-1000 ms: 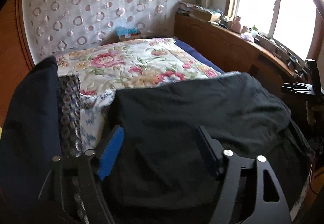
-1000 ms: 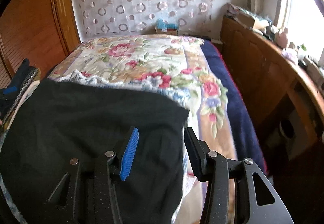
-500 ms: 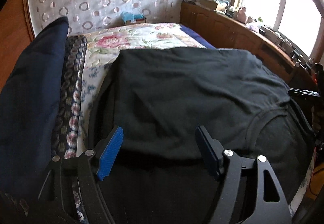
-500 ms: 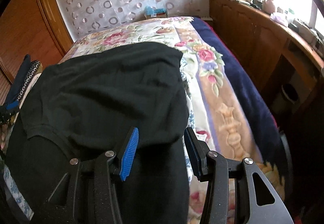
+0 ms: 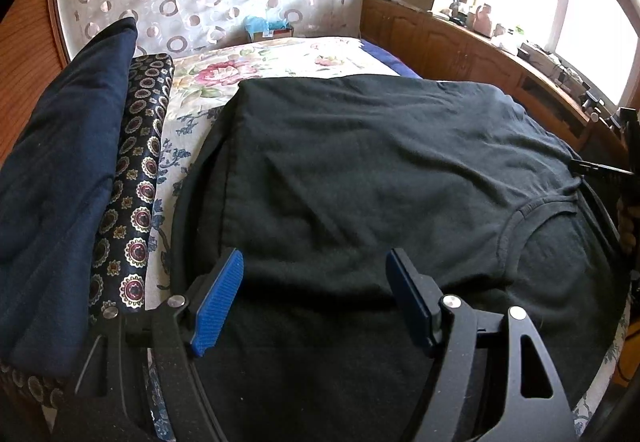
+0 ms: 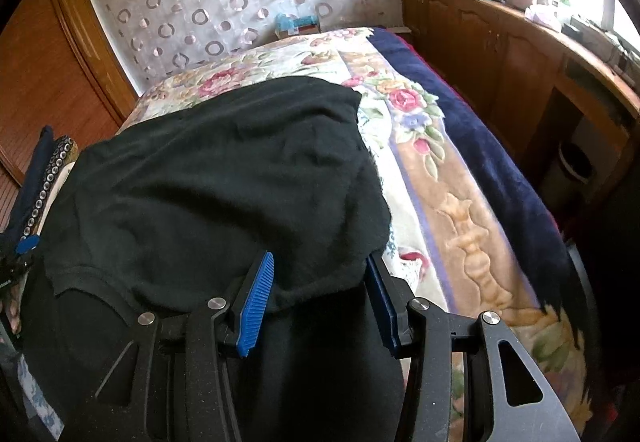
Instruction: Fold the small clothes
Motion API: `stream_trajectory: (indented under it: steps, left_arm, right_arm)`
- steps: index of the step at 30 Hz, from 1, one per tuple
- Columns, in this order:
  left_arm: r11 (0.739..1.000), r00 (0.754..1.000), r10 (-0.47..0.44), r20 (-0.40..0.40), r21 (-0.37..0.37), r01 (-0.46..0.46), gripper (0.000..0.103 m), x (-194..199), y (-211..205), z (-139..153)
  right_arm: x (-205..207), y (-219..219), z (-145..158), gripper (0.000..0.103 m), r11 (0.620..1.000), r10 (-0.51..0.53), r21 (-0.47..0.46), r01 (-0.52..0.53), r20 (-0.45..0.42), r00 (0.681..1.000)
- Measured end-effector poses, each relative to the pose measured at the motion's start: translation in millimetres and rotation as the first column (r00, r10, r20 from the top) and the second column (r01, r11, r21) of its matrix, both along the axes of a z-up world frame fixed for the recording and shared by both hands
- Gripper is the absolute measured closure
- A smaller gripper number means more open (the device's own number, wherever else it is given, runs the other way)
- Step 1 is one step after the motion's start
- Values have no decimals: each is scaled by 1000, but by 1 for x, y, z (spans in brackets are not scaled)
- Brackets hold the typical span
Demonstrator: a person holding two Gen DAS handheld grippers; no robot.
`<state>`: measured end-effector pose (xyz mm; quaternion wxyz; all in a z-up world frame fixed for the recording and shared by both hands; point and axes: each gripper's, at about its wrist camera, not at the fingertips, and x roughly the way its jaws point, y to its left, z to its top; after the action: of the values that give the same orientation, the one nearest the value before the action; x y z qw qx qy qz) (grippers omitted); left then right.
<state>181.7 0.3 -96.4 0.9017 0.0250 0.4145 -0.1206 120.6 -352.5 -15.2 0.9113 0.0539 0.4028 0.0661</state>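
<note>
A black T-shirt [image 5: 360, 170] lies folded over on itself on the floral bedspread [image 5: 280, 58]; its neckline [image 5: 532, 214] shows at the right. It also fills the right wrist view [image 6: 224, 178]. My left gripper [image 5: 316, 294] is open above the shirt's near left part, with nothing between its blue pads [image 5: 218, 302]. My right gripper [image 6: 318, 294] is open, and the shirt's folded right edge bulges between its pads [image 6: 256, 306]. The right gripper shows at the left view's right edge [image 5: 616, 170].
A folded navy garment [image 5: 60, 178] and a patterned dark cloth [image 5: 136, 194] lie stacked at the bed's left. A wooden cabinet [image 6: 520, 54] with clutter under the window runs along the right. A navy blanket [image 6: 472, 146] edges the bed's right side.
Both grippers have drawn back toward the near side and tilted down. The shirt's far half now lies folded over the near half, and the neckline has come into view.
</note>
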Motion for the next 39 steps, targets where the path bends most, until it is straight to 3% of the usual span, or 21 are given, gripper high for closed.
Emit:
stream_trajectory:
  steps: [11,24,28,30,32,36,39]
  left_arm:
    - [995,996,94,-10,-23,-94,29,-20,8,-2]
    - [985,985,165,-40,-37,-167,30,3,9,-6]
    - [987,987,159,-21,-28,-159,48,7,10,-2]
    - [985,985,169,-22,-34,-170,52,10,13,-2]
    - [983,984,178,-20,-36,-179,56,13,16,-2]
    - [982,982,189,-15,-13,-190,61,18,14,-4]
    - [980,980,197,-3,-1,-197,86,19,13,-4]
  right_arm:
    - [-5,3,-7,59,998,-4,-69,5,18,1000]
    - [-6,4,-2,59,998,-3,-65,4,17,1000]
    - [-8,5,-1,64,997,-2,-71,4,28,1000]
    - [-9,6,1,69,996,-2,-86,6,40,999]
    - [-11,6,2,83,996,3,-92,2,55,998]
    - [-11,3,3,97,996,20,-84,-14,70,997]
    - [-11,3,6,99,997,39,-74,-32,88,995]
